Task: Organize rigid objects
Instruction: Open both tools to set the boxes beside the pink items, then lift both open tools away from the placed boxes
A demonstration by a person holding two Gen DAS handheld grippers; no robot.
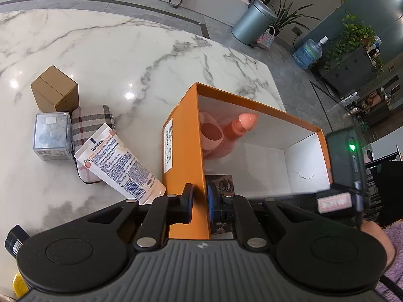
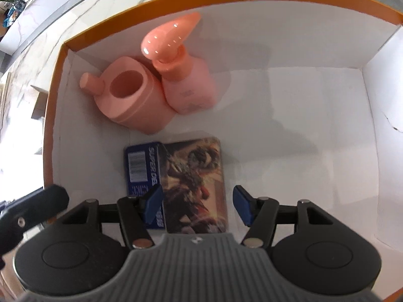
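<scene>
An open orange box (image 1: 185, 156) with a white inside stands on the marble table. My left gripper (image 1: 200, 201) is shut on its near side wall, one finger outside and one inside. Inside the box, a pink square container (image 2: 131, 98) and a pink pump bottle (image 2: 187, 85) stand at the far left corner. A blue card box with a picture face (image 2: 194, 176) lies flat on the box's floor (image 2: 289, 125). My right gripper (image 2: 198, 202) hangs over the card box, open, with the blue pads (image 2: 153, 202) on either side of it and a gap showing on the right.
Left of the orange box lie a Vaseline tube (image 1: 118, 166), a plaid pouch (image 1: 90, 123), a clear box (image 1: 51, 133) and a brown carton (image 1: 54, 90). A dark small object (image 1: 13, 239) and a yellow lid (image 1: 20, 285) sit at the near left edge.
</scene>
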